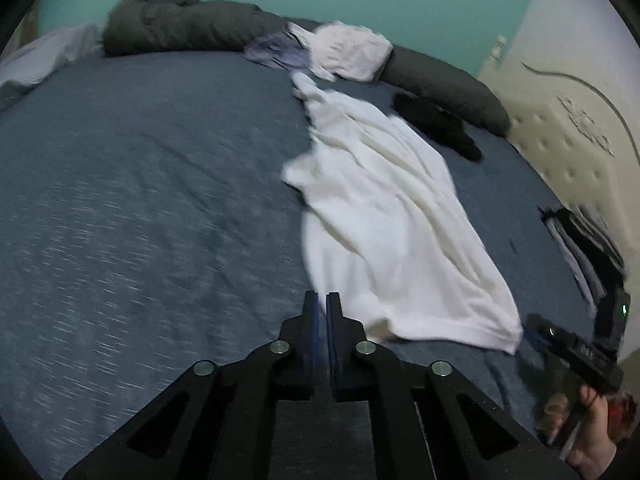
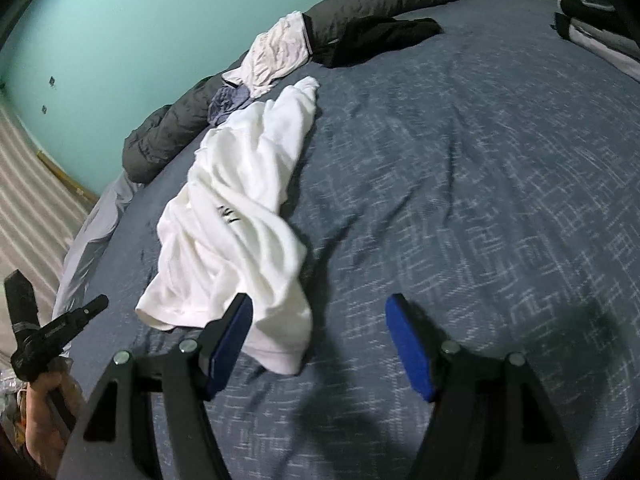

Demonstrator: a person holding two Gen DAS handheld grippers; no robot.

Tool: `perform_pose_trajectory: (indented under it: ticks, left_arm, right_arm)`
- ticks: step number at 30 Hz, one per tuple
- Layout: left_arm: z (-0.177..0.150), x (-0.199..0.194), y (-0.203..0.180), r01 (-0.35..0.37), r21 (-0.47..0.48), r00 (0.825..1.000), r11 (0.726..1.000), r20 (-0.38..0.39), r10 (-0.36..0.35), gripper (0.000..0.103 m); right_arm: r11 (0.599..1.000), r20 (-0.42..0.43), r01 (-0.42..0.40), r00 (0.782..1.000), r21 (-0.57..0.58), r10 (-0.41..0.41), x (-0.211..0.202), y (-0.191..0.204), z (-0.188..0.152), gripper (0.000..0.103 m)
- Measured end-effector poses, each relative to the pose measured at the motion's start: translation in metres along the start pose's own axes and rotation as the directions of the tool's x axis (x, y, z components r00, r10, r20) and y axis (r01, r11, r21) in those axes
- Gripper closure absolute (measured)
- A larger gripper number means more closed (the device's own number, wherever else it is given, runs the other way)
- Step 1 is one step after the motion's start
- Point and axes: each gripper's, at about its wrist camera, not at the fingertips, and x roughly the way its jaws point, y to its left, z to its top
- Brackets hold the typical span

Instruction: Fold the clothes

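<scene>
On the blue bedspread (image 2: 460,184): white shirt (image 2: 236,216) lies bunched. Left gripper (image 1: 322,304) nearly closed, empty; right gripper (image 2: 320,344) wide, empty. Grab both hem corners, spread flat first.

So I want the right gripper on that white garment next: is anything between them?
Nothing visible. The open right gripper hangs just above the white garment, whose near hem lies beside its left finger on the blue bedspread.

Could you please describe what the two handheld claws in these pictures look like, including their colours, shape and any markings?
Both are matte black. The left claw has two slim fingers with blue pads, driven by angular link arms with cut-out slots and round silver pivot pins. The right claw is built the same, with thick bright blue pads. Seen from the left camera, its body carries a small green light. No sleeves are visible.
</scene>
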Motion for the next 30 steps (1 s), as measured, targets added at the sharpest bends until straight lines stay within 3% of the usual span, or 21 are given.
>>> perform_pose_trajectory:
  ticks: [1,2,3,7,8,11,14,16,18,21,25,30]
  left_arm:
    - [-0.001,0.007,-0.007,0.007,0.020,1.000,1.000,-0.012,-0.007,0.080]
    - [-0.001,0.014,-0.015,0.016,0.040,1.000,0.999,-0.024,-0.015,0.062]
    - [-0.001,0.020,-0.022,0.034,0.049,0.999,0.998,-0.034,-0.033,0.054]
    - [-0.001,0.040,-0.051,0.071,0.101,0.996,0.992,-0.059,-0.066,0.051]
    - [-0.001,0.045,-0.057,0.065,0.121,0.996,0.991,-0.063,-0.058,0.045]
    - [0.002,0.063,-0.063,0.034,0.155,0.996,0.987,-0.085,-0.021,0.044]
    - [0.001,0.079,-0.051,0.012,0.118,0.993,0.993,-0.117,0.002,0.045]
    - [-0.002,0.086,-0.050,0.005,0.136,0.990,0.991,-0.141,0.015,0.059]
    - [-0.006,0.091,-0.050,-0.003,0.164,0.987,0.986,-0.160,0.029,0.081]
    - [-0.009,0.093,-0.045,0.009,0.151,0.987,0.988,-0.162,0.016,0.094]
    - [-0.003,0.075,-0.039,-0.005,0.142,0.995,0.990,-0.101,0.019,0.098]
    - [0.010,0.023,-0.014,-0.037,0.083,0.999,0.996,0.026,0.035,0.098]
  right_arm:
    - [1.000,0.003,-0.001,1.000,-0.001,0.001,0.000,0.001,0.000,0.033]
    - [1.000,0.006,-0.001,1.000,-0.003,0.001,0.000,0.002,0.001,0.033]
    - [1.000,0.008,0.000,1.000,-0.003,0.000,0.000,0.002,0.001,0.033]
    - [1.000,0.012,0.013,1.000,-0.004,-0.013,0.000,0.000,0.001,0.032]
    - [1.000,0.011,0.015,1.000,-0.001,-0.015,0.001,-0.002,0.002,0.032]
    - [1.000,0.005,0.016,1.000,0.017,-0.016,0.002,-0.006,0.002,0.032]
    - [1.000,-0.004,0.013,1.000,0.028,-0.013,0.004,-0.008,0.003,0.032]
    - [1.000,-0.010,0.006,1.000,0.029,-0.006,0.006,-0.007,0.003,0.031]
    - [1.000,-0.016,0.000,1.000,0.029,0.001,0.008,-0.006,0.003,0.031]
    - [1.000,-0.023,-0.010,1.000,0.030,0.011,0.011,-0.003,0.002,0.031]
    - [1.000,-0.025,-0.016,1.000,0.026,0.017,0.012,-0.001,0.001,0.031]
    - [0.999,-0.015,-0.014,1.000,0.043,0.015,0.011,-0.003,0.001,0.031]
